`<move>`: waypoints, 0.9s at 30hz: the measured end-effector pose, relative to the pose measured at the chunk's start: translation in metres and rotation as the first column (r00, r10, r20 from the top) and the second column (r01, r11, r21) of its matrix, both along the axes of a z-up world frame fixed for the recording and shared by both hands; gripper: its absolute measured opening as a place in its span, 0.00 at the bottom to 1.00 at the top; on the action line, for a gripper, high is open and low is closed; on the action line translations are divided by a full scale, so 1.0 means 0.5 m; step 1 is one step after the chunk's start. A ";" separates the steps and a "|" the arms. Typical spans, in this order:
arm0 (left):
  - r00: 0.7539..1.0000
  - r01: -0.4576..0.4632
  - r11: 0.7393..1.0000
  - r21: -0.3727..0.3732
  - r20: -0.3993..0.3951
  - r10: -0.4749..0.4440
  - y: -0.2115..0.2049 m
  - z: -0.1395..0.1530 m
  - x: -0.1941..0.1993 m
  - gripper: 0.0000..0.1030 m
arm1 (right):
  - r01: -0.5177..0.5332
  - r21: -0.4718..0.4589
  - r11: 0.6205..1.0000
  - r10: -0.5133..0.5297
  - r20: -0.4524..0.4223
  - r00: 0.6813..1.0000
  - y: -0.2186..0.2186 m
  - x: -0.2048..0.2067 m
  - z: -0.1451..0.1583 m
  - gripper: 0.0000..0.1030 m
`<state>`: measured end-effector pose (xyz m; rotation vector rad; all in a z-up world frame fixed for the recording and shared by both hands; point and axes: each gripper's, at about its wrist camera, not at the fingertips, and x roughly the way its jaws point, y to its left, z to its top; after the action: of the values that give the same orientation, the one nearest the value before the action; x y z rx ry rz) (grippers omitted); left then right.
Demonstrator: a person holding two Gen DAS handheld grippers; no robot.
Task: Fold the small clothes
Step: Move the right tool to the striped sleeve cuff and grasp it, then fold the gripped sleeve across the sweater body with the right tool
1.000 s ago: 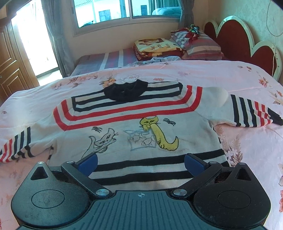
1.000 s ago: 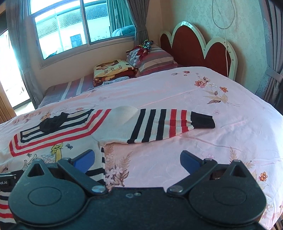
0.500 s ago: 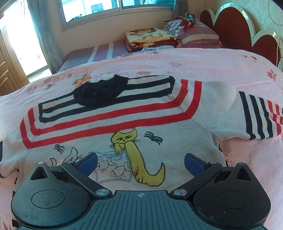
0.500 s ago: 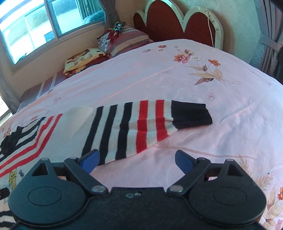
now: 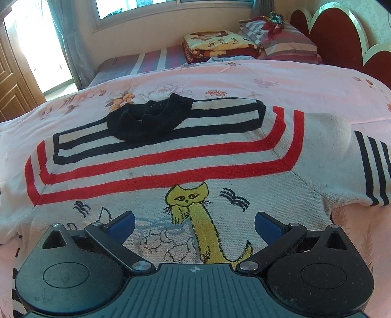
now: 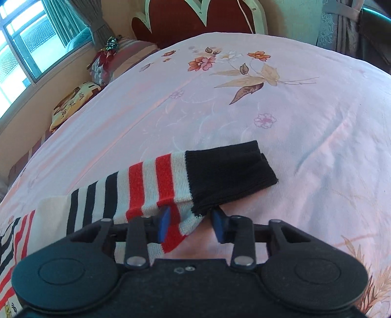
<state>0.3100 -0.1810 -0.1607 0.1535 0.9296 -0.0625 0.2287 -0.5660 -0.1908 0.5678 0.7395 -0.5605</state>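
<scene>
I see the pink bed (image 6: 305,127) with the small striped sweater (image 5: 171,156) lying flat on it. My left tongs (image 5: 194,223) hang spread above its yellow cat. My right tongs (image 6: 191,226), just closing, pinch the sleeve (image 6: 176,181) edge near its black cuff.

Free room and obstacles on the bed. The pink floral bedspread (image 6: 305,137) lies bare from 12 to 3 o'clock of the right gripper (image 6: 190,226), giving an open path toward the headboard (image 6: 195,22), which closes that way at 12 o'clock. The gripper's blue pads have just been closing, and the near edge of the striped sleeve (image 6: 151,186) fills the gap between them. At 10 o'clock, pillows (image 6: 117,56) and a folded blanket (image 6: 70,102) line the far edge. Ahead of the left gripper (image 5: 194,223), whose pads stand wide apart, the sweater (image 5: 171,159) covers the surface; its bunched black collar (image 5: 149,119) rises at 12 o'clock.
</scene>
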 end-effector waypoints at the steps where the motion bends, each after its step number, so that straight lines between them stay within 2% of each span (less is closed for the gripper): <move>1: 1.000 -0.004 1.000 -0.004 -0.006 0.004 0.006 -0.002 0.004 1.00 | -0.009 -0.005 1.000 0.009 0.004 1.000 0.001 0.004 0.001 0.23; 3: 1.000 -0.011 1.000 -0.018 -0.013 0.010 0.017 -0.004 0.008 1.00 | -0.021 -0.042 0.999 0.022 0.015 1.000 0.012 0.006 0.009 0.14; 5: 1.000 -0.019 0.999 -0.031 -0.012 0.018 0.031 -0.002 0.011 1.00 | -0.038 -0.083 0.996 0.041 0.039 0.998 0.026 0.007 0.024 0.11; 9: 1.000 -0.020 0.999 -0.037 0.004 0.020 0.060 0.010 0.013 1.00 | -0.105 -0.152 0.983 0.120 0.097 0.988 0.065 0.019 0.065 0.09; 12: 0.999 -0.047 0.998 -0.050 0.008 0.047 0.097 0.023 0.018 1.00 | -0.198 -0.206 0.958 0.228 0.130 0.965 0.128 0.041 0.104 0.09; 15: 0.994 -0.097 0.994 -0.051 0.042 0.099 0.149 0.038 0.020 1.00 | -0.328 -0.240 0.914 0.372 0.168 0.913 0.228 0.072 0.143 0.09; 18: 0.987 -0.134 0.990 -0.051 0.080 0.138 0.208 0.050 0.018 1.00 | -0.457 -0.252 0.853 0.507 0.196 0.839 0.351 0.107 0.168 0.09; 20: 0.985 -0.152 0.986 -0.075 0.071 0.157 0.250 0.050 0.022 1.00 | -0.541 -0.237 0.807 0.586 0.204 0.784 0.441 0.133 0.169 0.09; 23: 0.981 -0.184 0.972 -0.146 0.041 0.192 0.314 0.039 0.032 1.00 | -0.642 -0.205 0.739 0.673 0.185 0.716 0.563 0.166 0.143 0.09; 25: 0.978 -0.202 0.953 -0.226 0.005 0.209 0.353 0.022 0.043 1.00 | -0.705 -0.162 0.690 0.724 0.146 0.675 0.630 0.185 0.109 0.10; 26: 0.978 -0.205 0.943 -0.261 -0.010 0.210 0.366 0.015 0.048 1.00 | -0.728 -0.139 0.671 0.741 0.123 0.660 0.659 0.192 0.088 0.14; 27: 0.979 -0.200 0.932 -0.302 -0.026 0.202 0.376 0.003 0.053 1.00 | -0.746 -0.115 0.656 0.754 0.095 0.650 0.682 0.197 0.067 0.24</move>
<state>0.3367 0.0069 -0.1594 -0.2277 0.9148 -0.0149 0.3274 -0.2249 -0.1573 0.1840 0.7495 0.2427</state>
